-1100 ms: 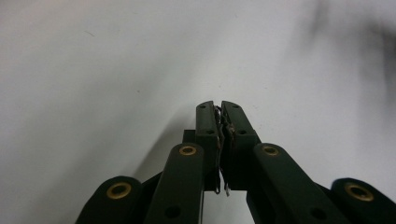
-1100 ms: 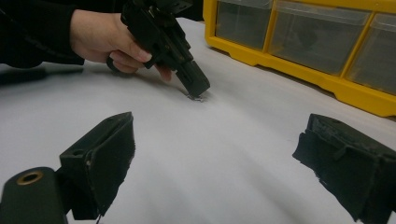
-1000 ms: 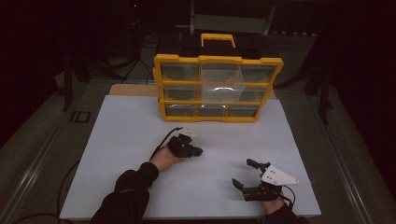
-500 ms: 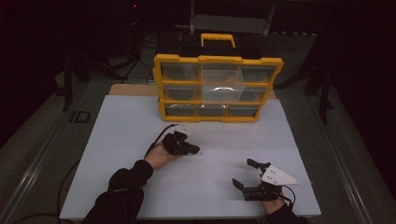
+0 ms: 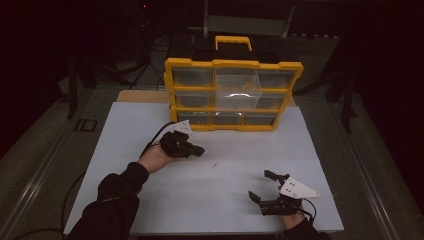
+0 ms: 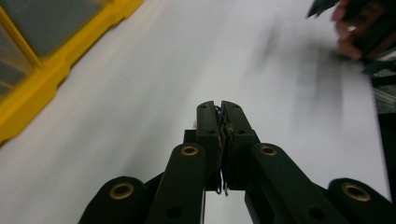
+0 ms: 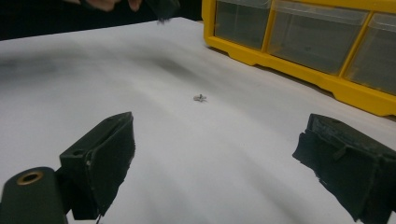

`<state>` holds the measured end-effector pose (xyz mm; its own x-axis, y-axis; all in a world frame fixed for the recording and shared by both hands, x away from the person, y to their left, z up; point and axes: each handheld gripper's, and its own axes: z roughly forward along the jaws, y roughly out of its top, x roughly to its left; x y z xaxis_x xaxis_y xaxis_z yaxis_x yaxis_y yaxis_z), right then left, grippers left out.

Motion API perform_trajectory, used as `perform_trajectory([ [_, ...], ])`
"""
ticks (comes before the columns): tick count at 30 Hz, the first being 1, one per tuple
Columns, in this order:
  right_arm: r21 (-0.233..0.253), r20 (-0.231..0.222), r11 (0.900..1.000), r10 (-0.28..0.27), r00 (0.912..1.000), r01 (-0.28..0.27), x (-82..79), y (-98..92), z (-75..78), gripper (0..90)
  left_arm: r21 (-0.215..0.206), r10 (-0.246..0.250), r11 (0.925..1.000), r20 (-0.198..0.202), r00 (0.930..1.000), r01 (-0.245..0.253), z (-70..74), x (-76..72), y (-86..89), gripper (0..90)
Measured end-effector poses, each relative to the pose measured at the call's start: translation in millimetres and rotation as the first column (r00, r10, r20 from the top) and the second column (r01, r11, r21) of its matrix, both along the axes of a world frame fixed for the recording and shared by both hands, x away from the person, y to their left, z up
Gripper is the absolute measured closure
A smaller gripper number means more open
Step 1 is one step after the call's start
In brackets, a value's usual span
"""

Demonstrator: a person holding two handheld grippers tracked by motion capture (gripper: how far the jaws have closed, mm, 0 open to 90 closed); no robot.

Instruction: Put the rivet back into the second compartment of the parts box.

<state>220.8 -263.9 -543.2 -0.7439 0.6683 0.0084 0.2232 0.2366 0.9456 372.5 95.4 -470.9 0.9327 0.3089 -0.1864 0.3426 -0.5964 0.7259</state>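
- Two grippers: left gripper, jaws pressed together, near the board's centre; right gripper, jaws wide, near its front edge.
- Tiny metallic piece lies mid-board, before the yellow drawer organizer at the far edge.

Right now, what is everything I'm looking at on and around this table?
Drawer organiser: one, yellow frame with clear drawers and a black-and-yellow handle on top, far edge of the table.
Small metal part: one, silvery, loose on the white surface between the two grippers; too small to identify.
Table: one, white top.
Left gripper: one, black, jaws closed, held near the organiser's bottom-left corner.
Right gripper: one, black with a grey plate, jaws wide apart, near the front edge.
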Motion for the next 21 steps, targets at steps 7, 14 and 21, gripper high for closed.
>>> perform_trajectory([
  [7, 0.0, -0.001, 1.0, -0.001, 1.0, 0.001, 0.0, 0.0, -0.1, 9.7, 0.004, -0.014, 0.9999, 0.037, 0.9992, 0.014, 34.2, 2.3, 10.2, 86.2],
  [14, -0.002, -0.001, 1.0, -0.001, 1.0, 0.001, 0.4, 0.0, -0.6, 9.6, -0.01, -0.009, 0.9999, 0.098, 0.9952, 0.01, 78.5, 8.2, 17.0, 86.2],
  [21, -0.005, -0.001, 1.0, -0.001, 1.0, 0.001, 0.3, 0.0, -0.5, 9.6, -0.03, -0.017, 0.9993, 0.14, 0.99, 0.021, 109.3, 12.2, 19.8, 86.2],
])
